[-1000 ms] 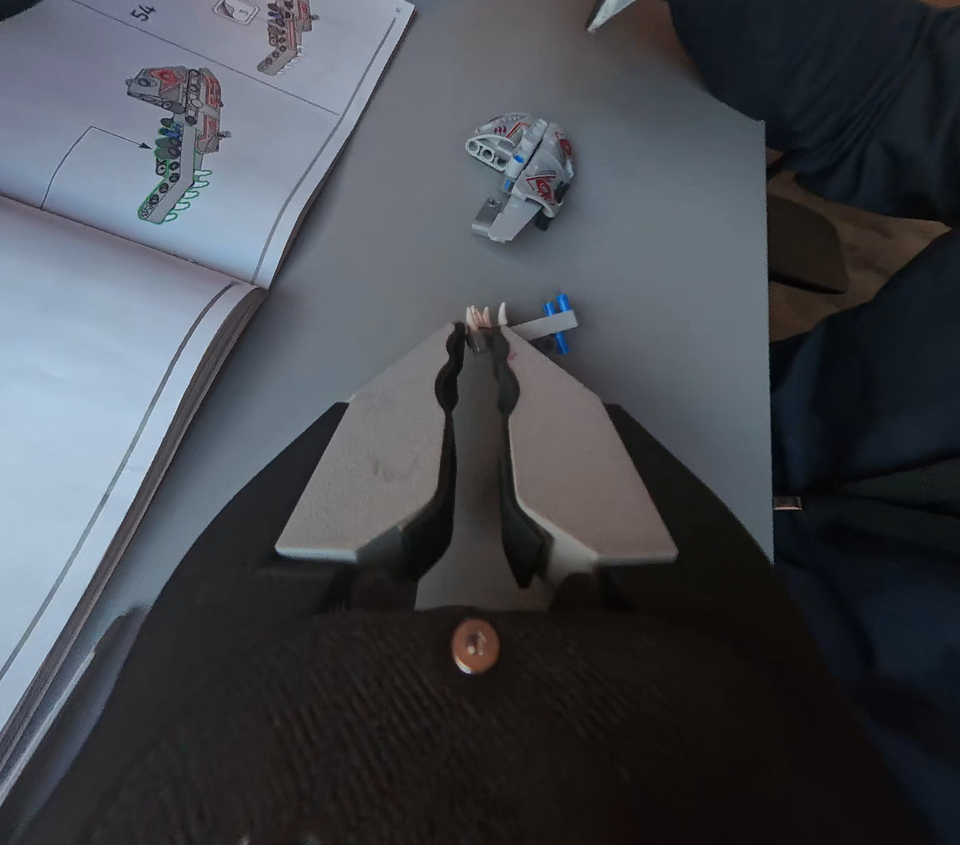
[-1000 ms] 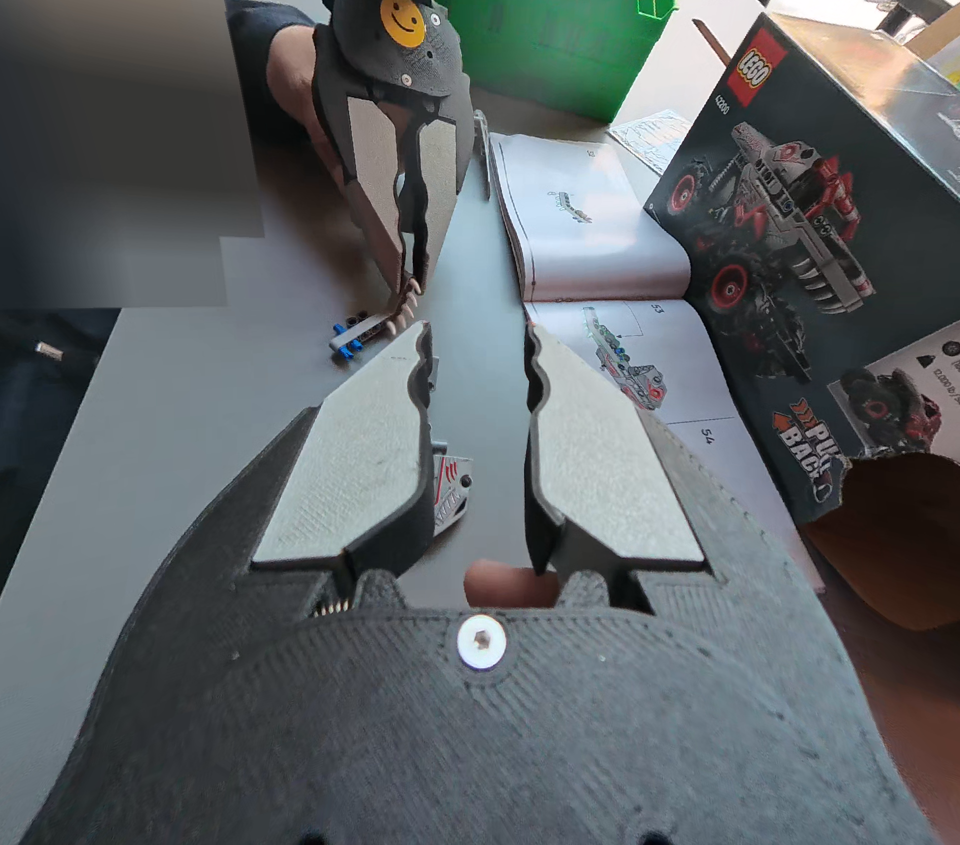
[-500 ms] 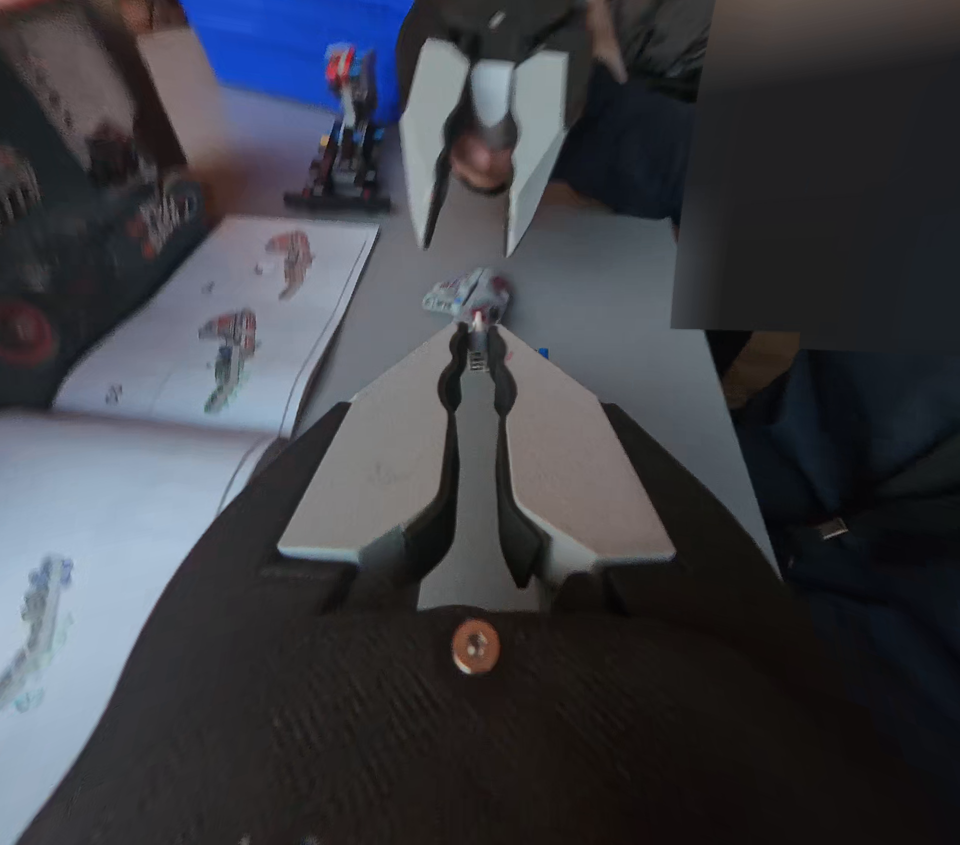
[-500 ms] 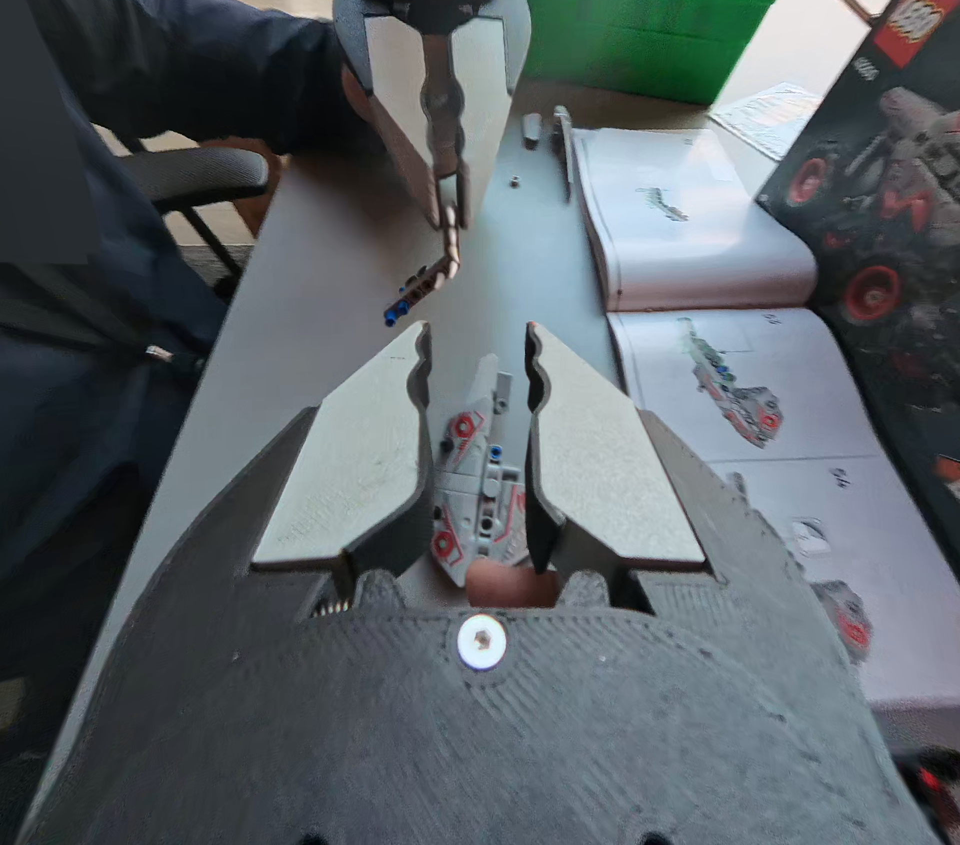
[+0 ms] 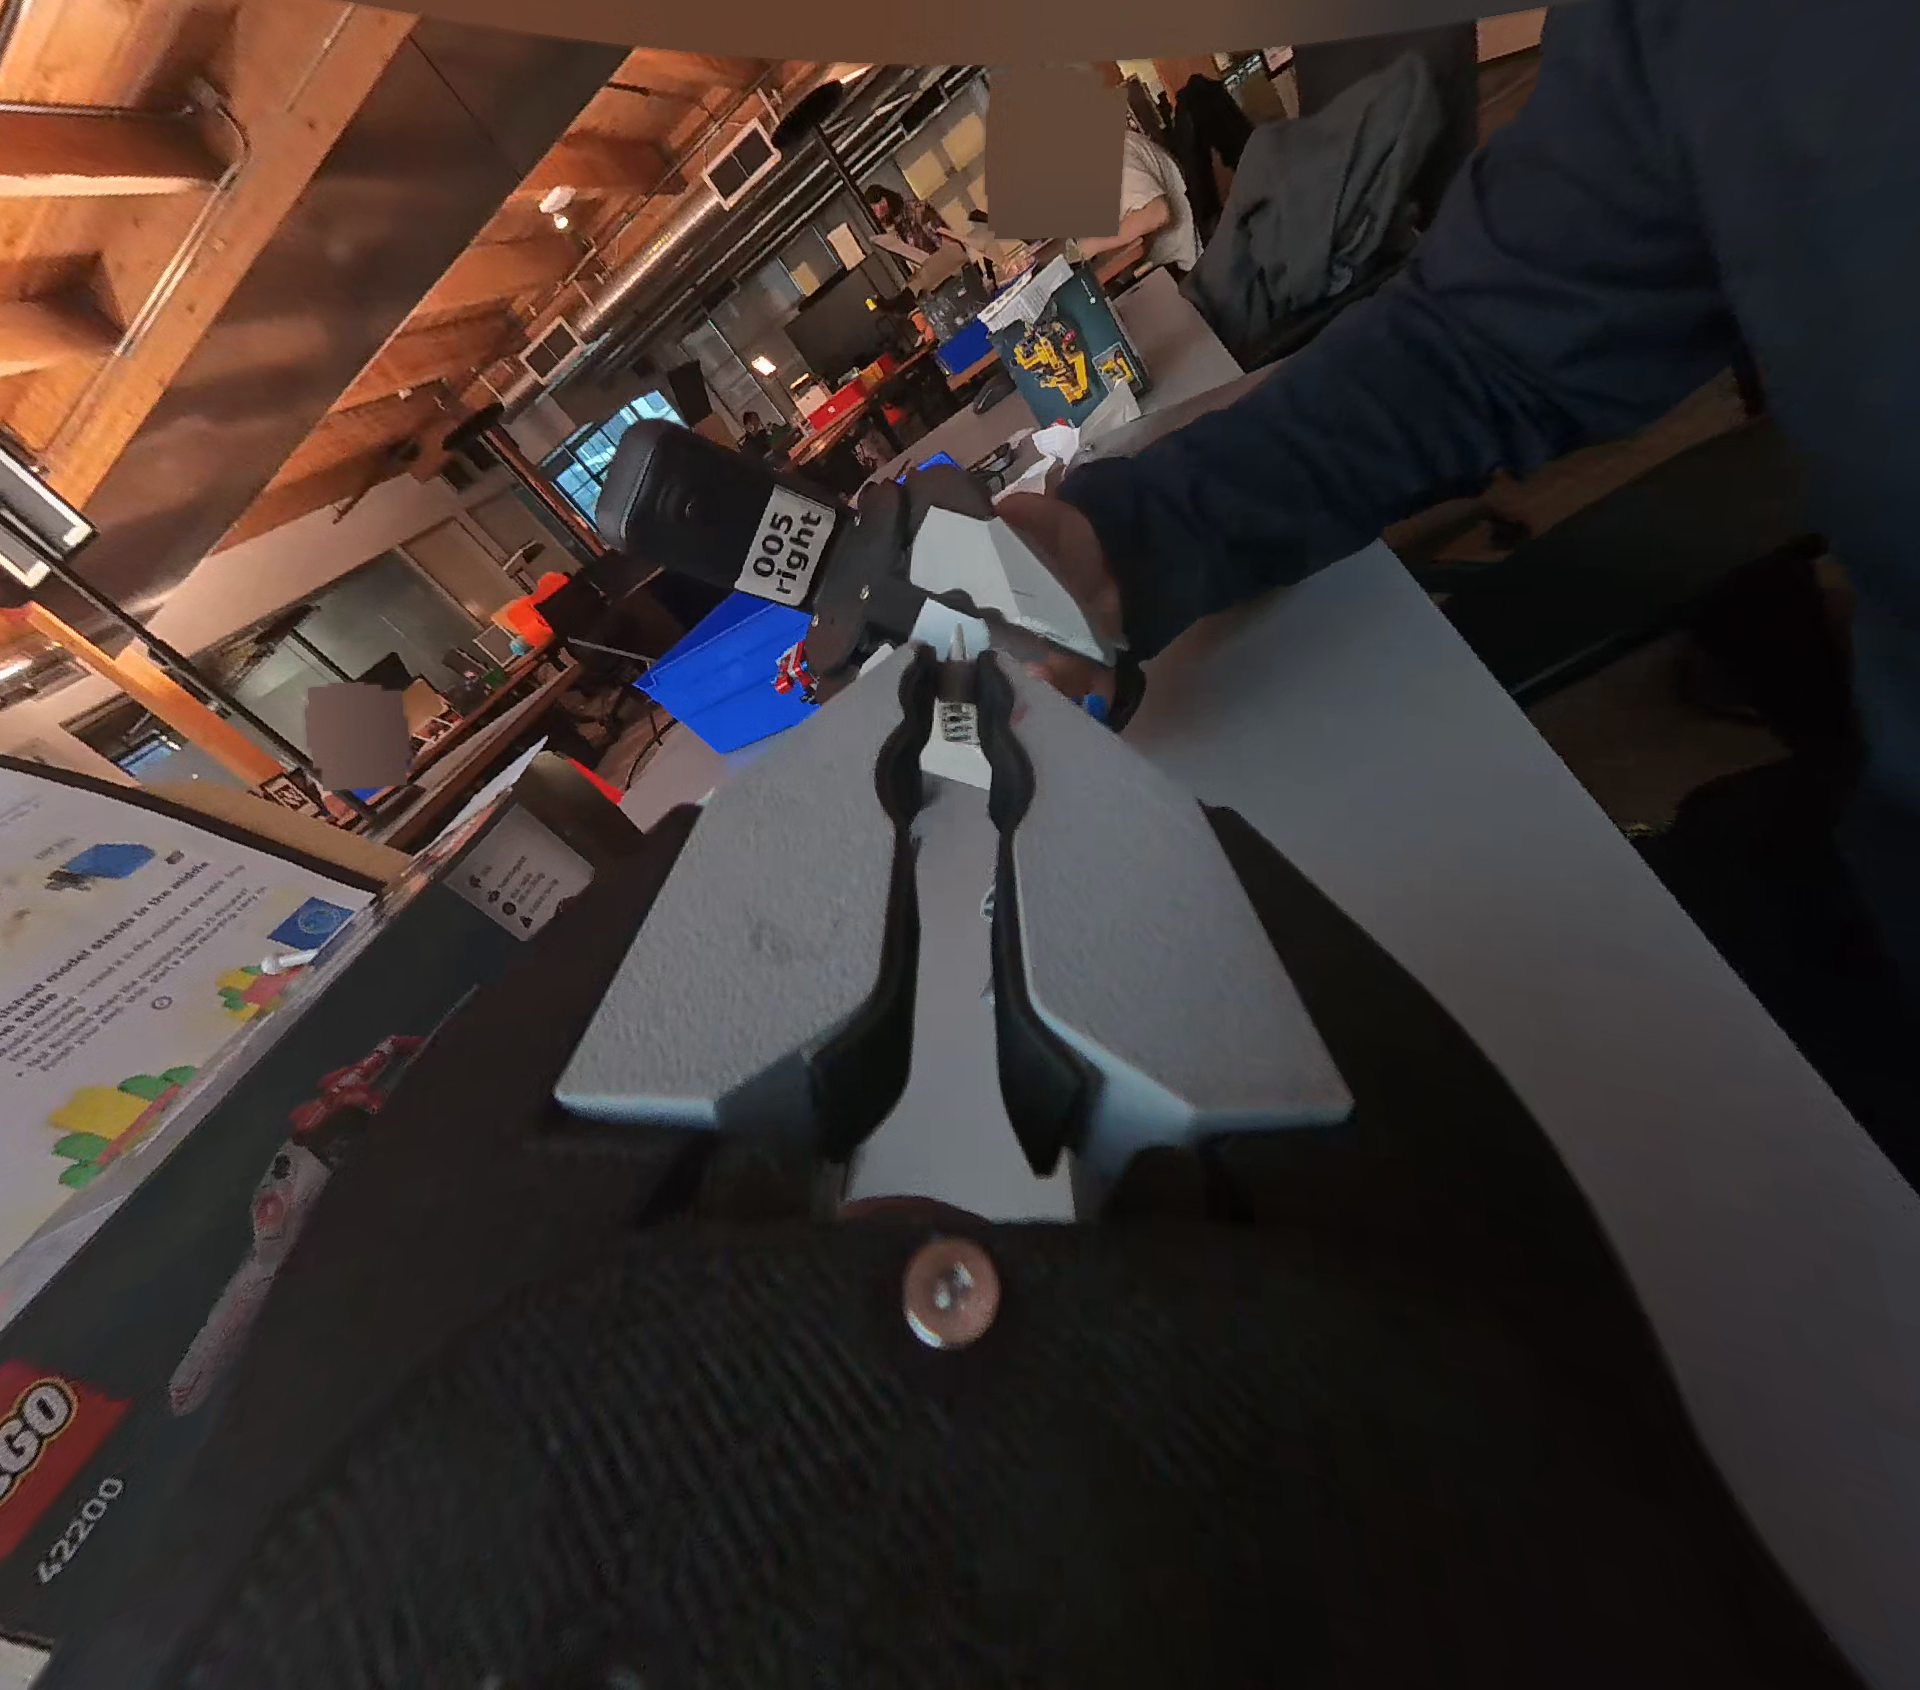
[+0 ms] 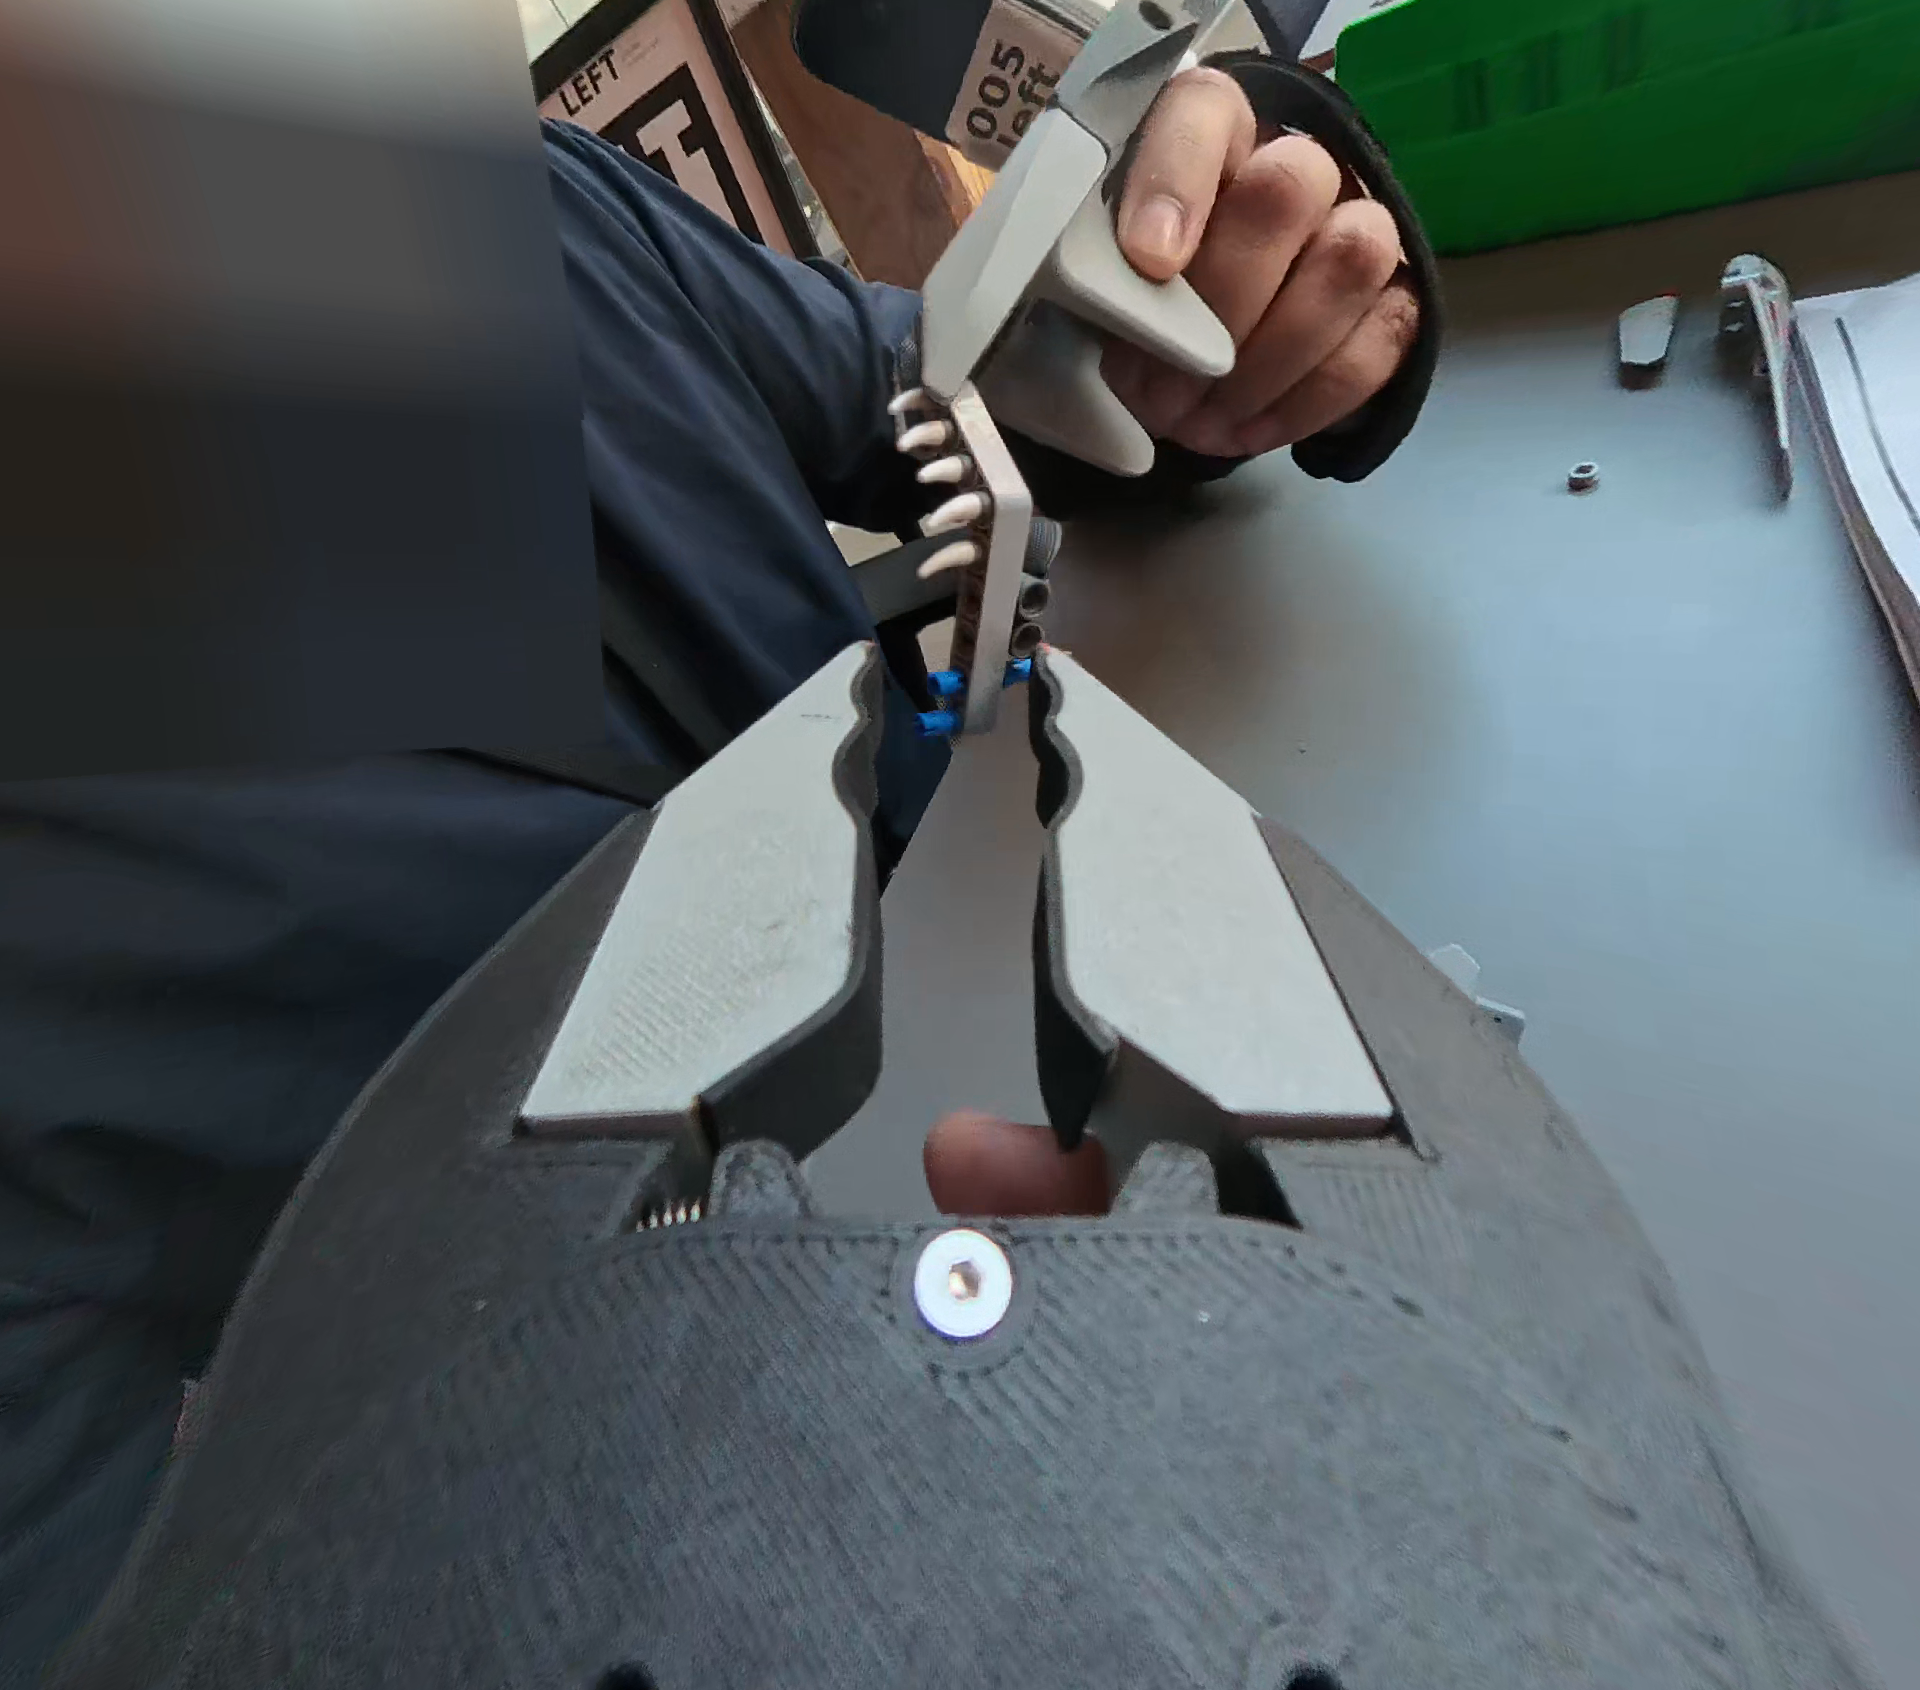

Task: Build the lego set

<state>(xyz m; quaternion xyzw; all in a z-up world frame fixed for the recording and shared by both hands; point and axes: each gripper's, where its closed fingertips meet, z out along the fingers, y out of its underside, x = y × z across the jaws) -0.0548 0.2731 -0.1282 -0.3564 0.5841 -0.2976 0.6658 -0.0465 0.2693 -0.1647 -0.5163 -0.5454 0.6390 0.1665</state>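
Note:
My left gripper is shut on a grey beam with white teeth and holds it up above the grey table. In the right wrist view the left gripper grips the top end of the toothed beam, which hangs down with blue pins at its lower end. My right gripper is open, and its fingertips stand either side of that lower end. It also shows in the left wrist view, just beyond the beam. A corner of a grey lego part lies on the table beside my right gripper.
A green bin stands at the back right. An open instruction booklet and small loose parts lie beside it. The lego box stands left of my left gripper, with a blue bin behind. The person's dark sleeves are close by. Across from one pair of fingers to the other is roughly 4 cm.
Both grippers rose off the table and tilted up. The left lifted the toothed beam. The right left the grey and red part on the table, came to the beam's lower end, and its jaws narrowed.

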